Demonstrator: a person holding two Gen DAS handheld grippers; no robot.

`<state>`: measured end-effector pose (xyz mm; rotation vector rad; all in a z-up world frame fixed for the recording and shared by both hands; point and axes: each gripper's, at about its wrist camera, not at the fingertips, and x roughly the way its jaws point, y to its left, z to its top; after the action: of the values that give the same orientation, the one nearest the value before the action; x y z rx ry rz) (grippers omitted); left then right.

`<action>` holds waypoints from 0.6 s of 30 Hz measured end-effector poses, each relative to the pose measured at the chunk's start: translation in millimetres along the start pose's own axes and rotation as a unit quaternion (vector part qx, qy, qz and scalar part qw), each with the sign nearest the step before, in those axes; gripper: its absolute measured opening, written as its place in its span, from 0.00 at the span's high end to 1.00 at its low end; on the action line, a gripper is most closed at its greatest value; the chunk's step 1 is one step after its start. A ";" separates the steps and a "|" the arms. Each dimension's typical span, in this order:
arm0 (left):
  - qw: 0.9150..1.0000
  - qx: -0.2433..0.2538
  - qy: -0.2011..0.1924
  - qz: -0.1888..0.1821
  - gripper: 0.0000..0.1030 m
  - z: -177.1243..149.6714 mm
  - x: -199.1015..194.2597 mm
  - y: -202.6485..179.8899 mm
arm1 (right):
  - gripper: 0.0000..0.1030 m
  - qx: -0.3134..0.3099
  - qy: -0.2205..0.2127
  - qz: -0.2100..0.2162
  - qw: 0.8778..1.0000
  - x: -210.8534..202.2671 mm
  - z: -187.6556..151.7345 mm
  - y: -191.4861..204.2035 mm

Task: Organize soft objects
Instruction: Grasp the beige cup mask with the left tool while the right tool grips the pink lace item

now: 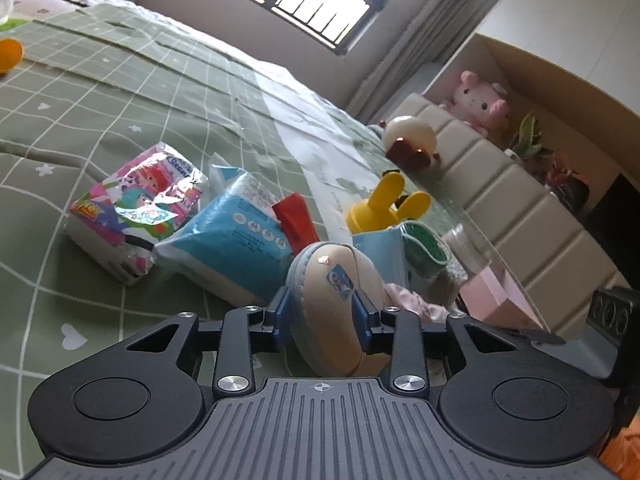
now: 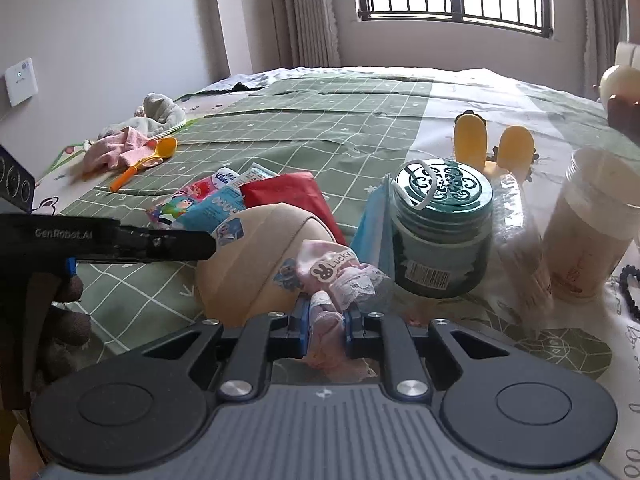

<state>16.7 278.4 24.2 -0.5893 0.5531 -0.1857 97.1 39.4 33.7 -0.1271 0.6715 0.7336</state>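
My left gripper [image 1: 323,312] is shut on a beige soft pouch [image 1: 336,300] with cartoon stickers, held just above the green checked bedspread [image 1: 120,92]. The pouch also shows in the right wrist view [image 2: 256,264], with the left gripper's black body [image 2: 120,240] reaching in from the left. My right gripper [image 2: 326,326] is shut on a pink lacy cloth [image 2: 340,280] with a "Lucky" rabbit tag, right beside the pouch. The same pink cloth [image 1: 416,300] peeks out to the right of the pouch in the left wrist view.
A tissue pack [image 1: 136,208], blue wipes pack [image 1: 232,236], red packet [image 1: 294,220], blue face mask [image 1: 380,248], green-lidded jar [image 2: 440,232], yellow rabbit-ear toy [image 2: 492,144], clear cup [image 2: 592,224], pink box [image 1: 500,296]. Plush toys [image 2: 136,136] and orange spoon [image 2: 148,160] lie far left. Padded headboard [image 1: 500,188] at right.
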 end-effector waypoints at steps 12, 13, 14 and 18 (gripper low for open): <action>0.999 -0.026 0.024 0.016 0.55 0.3 25.3 -1.5 | 0.85 0.004 -0.004 -0.016 1.000 0.3 -0.9 -2.8; 0.999 -0.028 0.023 0.016 0.55 1.2 26.4 -1.5 | 0.85 0.003 -0.004 -0.016 1.000 0.5 -1.2 -3.2; 0.999 -0.032 0.021 0.015 0.55 1.4 27.8 -0.8 | 0.85 0.003 -0.003 -0.015 1.000 0.9 -0.9 -3.6; 0.999 -0.052 0.011 0.011 0.55 1.2 35.0 3.0 | 0.85 0.000 -0.001 -0.017 1.000 3.2 0.5 -3.9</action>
<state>46.8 270.3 7.9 -0.6822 0.5934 -0.1430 101.6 38.5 31.7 -0.1377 0.6653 0.7021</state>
